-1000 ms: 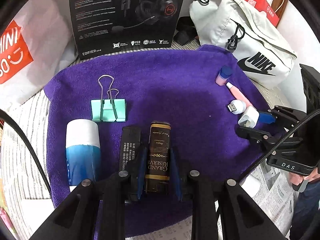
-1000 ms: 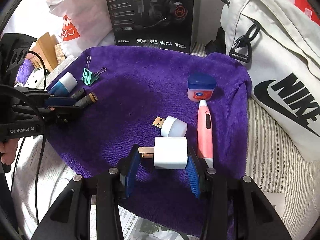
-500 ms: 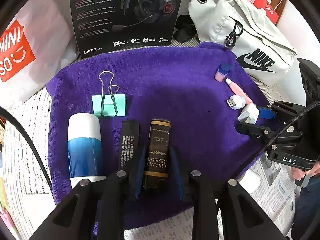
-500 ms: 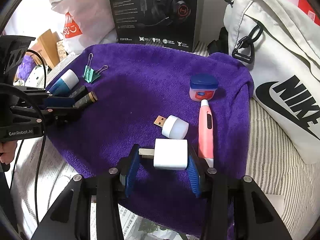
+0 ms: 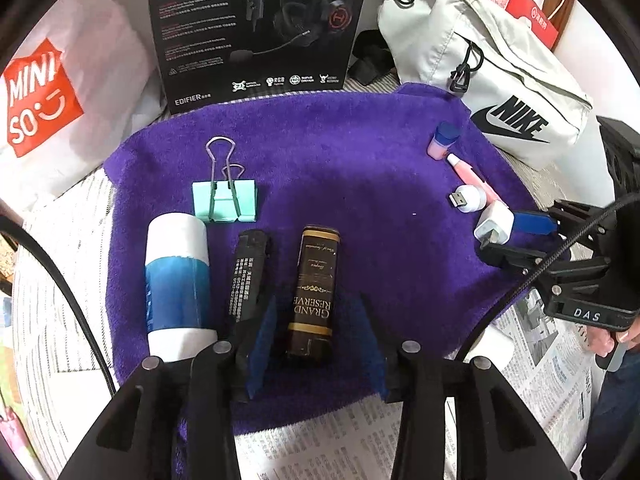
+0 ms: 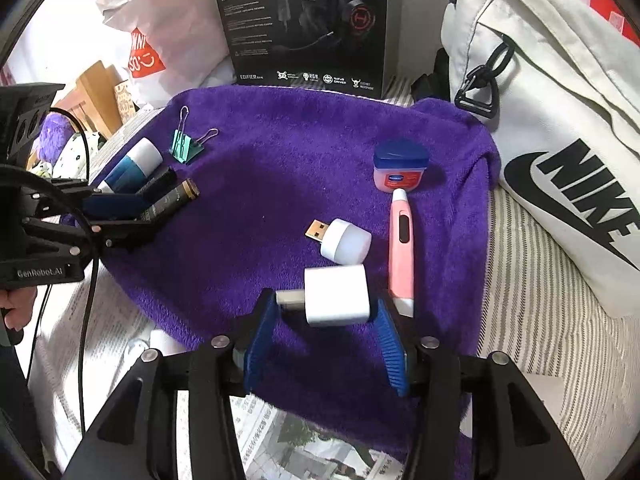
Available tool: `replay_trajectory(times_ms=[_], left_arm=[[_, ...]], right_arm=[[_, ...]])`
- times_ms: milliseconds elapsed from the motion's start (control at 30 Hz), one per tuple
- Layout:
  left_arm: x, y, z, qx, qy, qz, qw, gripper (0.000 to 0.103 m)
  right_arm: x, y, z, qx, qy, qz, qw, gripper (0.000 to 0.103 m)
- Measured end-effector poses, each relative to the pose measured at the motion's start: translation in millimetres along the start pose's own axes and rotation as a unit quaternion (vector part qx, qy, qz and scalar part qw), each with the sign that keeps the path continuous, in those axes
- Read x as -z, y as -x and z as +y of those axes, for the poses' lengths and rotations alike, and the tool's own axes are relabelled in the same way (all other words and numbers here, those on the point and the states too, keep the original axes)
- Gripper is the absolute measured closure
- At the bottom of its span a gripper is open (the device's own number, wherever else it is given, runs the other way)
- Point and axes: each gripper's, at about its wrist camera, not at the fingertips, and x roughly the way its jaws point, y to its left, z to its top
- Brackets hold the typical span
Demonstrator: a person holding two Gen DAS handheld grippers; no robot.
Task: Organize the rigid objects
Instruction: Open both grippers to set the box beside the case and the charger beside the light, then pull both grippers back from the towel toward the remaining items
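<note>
**Releasing two placed pieces onto the purple towel**

As seen from the left wrist, my left gripper (image 5: 316, 336) points steeply down over the near edge of the purple towel (image 5: 352, 184). Its fingers (image 5: 262, 344) have just been opening and now stand apart, with the dark "Grand Reserve" tube (image 5: 314, 292) lying flat between them, a strip of towel showing on each side, so neither pad presses it. The tube lies parallel to the black lighter (image 5: 248, 276) just to its left, which the left finger partly overlaps, and beyond that the blue-and-white bottle (image 5: 178, 280); the mint binder clip (image 5: 224, 200) sits behind the row. To finish this release well, I judge the fingers should be spread evenly and lifted straight up, so the left one does not drag the lighter out of line.

As seen from the right wrist, my right gripper (image 6: 326, 340) straddles the white charger plug (image 6: 336, 294), jaws likewise just widened. The plug rests on the towel with its metal connector toward the left finger (image 6: 260, 340); the right finger looks close to the body, and whether it touches I cannot tell. Here too a vertical withdrawal seems safest, since the pink pen (image 6: 402, 240) lies just beside the right finger, and the small USB lamp (image 6: 344, 238) lies just behind the plug. The blue-lidded jar (image 6: 400, 170) stands at the pen's far tip.
</note>
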Motion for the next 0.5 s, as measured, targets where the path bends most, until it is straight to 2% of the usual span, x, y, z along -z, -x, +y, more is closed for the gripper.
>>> replay_trajectory(times_ms=[200,500], left_arm=[[4,17,-3,-0.009,-0.002,-0.015,0.9998,0.059],[22,48,-22,0.002,-0.026,-0.042,0.9988,0.059]], right_arm=[[6,14,1,0.006,-0.003,-0.012,1.0,0.052],[27,49,-2,0.025,-0.025,-0.042,0.999,0.051]])
